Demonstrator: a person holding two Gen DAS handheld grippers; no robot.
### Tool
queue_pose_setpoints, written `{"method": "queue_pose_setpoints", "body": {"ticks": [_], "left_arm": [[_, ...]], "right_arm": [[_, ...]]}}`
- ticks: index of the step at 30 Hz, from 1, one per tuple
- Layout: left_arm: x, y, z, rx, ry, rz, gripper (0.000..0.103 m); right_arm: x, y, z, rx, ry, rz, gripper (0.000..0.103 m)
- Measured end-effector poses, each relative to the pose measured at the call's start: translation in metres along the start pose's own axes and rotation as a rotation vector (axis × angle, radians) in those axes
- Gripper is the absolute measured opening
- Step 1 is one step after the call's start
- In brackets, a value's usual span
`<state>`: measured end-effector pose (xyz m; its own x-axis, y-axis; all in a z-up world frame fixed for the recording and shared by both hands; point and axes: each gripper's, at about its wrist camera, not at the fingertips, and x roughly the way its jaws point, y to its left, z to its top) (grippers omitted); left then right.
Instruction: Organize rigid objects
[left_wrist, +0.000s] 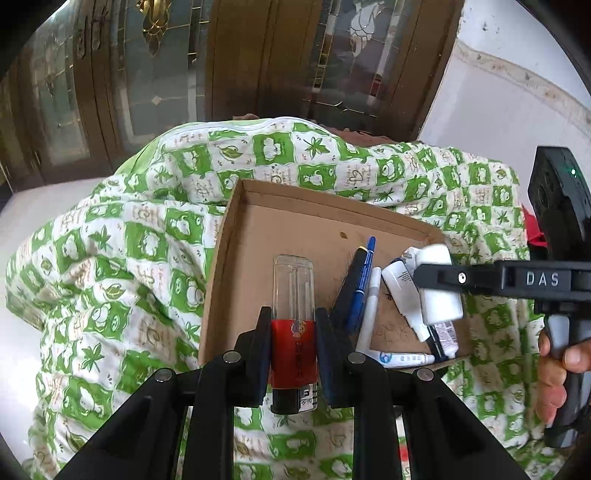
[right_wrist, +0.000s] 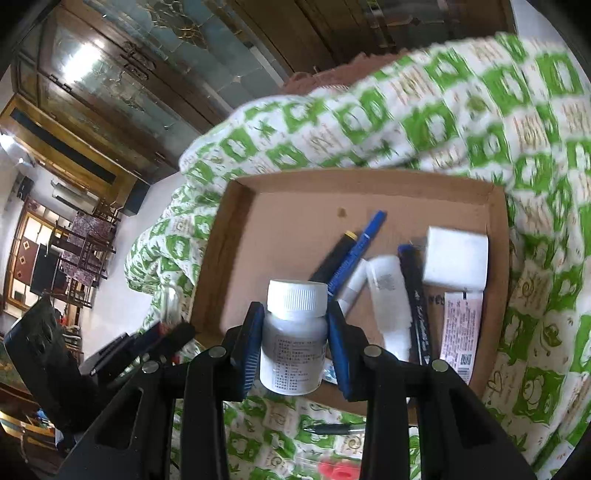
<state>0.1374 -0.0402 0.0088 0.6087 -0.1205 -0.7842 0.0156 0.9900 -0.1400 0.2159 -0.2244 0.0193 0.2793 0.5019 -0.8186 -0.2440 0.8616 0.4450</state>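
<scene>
My left gripper (left_wrist: 293, 332) is shut on a clear plastic case with a red label (left_wrist: 293, 314) and holds it over the near edge of a shallow cardboard tray (left_wrist: 236, 258). My right gripper (right_wrist: 295, 332) is shut on a white pill bottle (right_wrist: 293, 332) above the tray's (right_wrist: 229, 236) near edge. The bottle also shows in the left wrist view (left_wrist: 441, 284), gripped from the right. Inside the tray lie a blue pen (right_wrist: 356, 251), a black pen (right_wrist: 330, 262), a white marker (right_wrist: 352, 288), a white tube (right_wrist: 389, 295), a white box (right_wrist: 456, 258) and a pink-labelled packet (right_wrist: 461, 328).
The tray rests on a green and white patterned quilt (left_wrist: 110, 258). A black pen (right_wrist: 332, 428) and a red object (right_wrist: 338, 470) lie on the quilt near me. A wooden glass-door cabinet (left_wrist: 147, 74) stands behind. A dining area (right_wrist: 74, 251) is at far left.
</scene>
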Motion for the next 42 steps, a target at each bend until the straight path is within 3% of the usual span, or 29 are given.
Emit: {"method": "queue_pose_setpoints", "body": {"ticks": [11, 18, 22, 27, 31, 35, 42], "left_arm": [[0.004, -0.016, 0.001, 0.073, 0.006, 0.062, 0.022], [-0.003, -0.013, -0.002, 0.064, -0.015, 0.034, 0.022], [0.004, -0.001, -0.004, 0.034, -0.003, 0.026, 0.022], [0.009, 0.011, -0.004, 0.012, -0.002, 0.023, 0.022], [0.013, 0.015, -0.006, 0.010, -0.004, 0.019, 0.022], [0.020, 0.014, -0.009, 0.008, 0.012, 0.020, 0.022], [0.016, 0.011, -0.007, 0.019, 0.001, 0.030, 0.022]], "right_arm": [[-0.006, -0.013, -0.007, 0.038, -0.010, -0.006, 0.033], [-0.013, -0.001, -0.006, 0.039, -0.030, -0.016, 0.033], [-0.015, 0.016, 0.017, 0.047, -0.050, -0.009, 0.033], [-0.018, 0.035, 0.052, 0.091, -0.105, 0.066, 0.033], [-0.011, 0.033, 0.053, 0.128, -0.143, 0.123, 0.033], [0.010, 0.024, 0.044, 0.107, -0.108, 0.050, 0.033], [0.027, 0.016, 0.040, 0.111, -0.082, 0.020, 0.033]]}}
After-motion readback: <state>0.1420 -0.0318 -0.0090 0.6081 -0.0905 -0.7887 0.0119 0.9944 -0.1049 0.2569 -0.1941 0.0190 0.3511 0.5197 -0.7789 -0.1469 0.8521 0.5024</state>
